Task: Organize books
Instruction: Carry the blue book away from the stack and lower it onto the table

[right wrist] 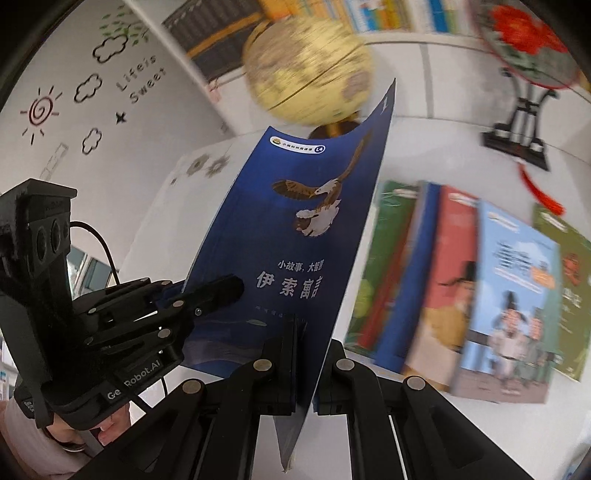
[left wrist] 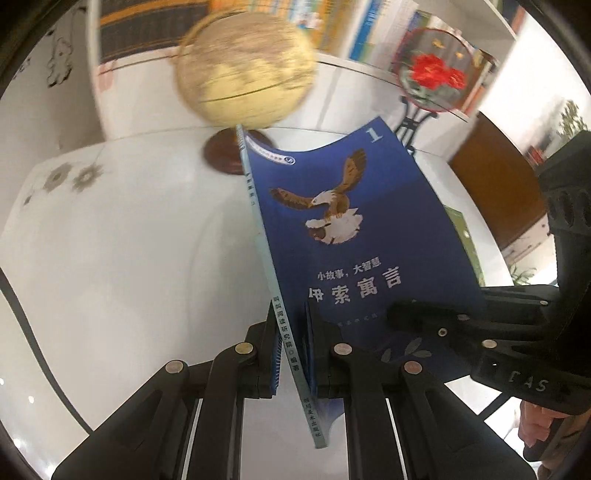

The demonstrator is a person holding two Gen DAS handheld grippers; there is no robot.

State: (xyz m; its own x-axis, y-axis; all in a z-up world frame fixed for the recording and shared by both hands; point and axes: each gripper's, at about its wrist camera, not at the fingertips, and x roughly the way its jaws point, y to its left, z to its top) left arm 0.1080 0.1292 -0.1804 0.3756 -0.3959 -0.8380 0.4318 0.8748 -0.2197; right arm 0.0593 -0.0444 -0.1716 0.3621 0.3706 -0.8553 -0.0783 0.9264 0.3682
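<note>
A thin blue book (left wrist: 354, 236) with an eagle on its cover and white Chinese title lettering is pinched between both pairs of jaws, spine edge in one, open edge in the other, bowing slightly. Beyond the right jaws, other books (right wrist: 465, 291) in green, blue and red covers lie overlapping on the white surface.

The book (left wrist: 351, 229) is up off the tabletop (left wrist: 129, 240), held between two tongs. The left tongs (left wrist: 291, 354) pinch its spine edge. The right tongs (right wrist: 308, 354) pinch the other edge. Behind the book stands a globe (left wrist: 243, 70) on the tabletop. To the right of the globe stands a round fan on a stand (right wrist: 524, 48). A row of books (right wrist: 461, 288) lies on the tabletop, to the right of the held book. A bookshelf (right wrist: 369, 14) is at the back.
</note>
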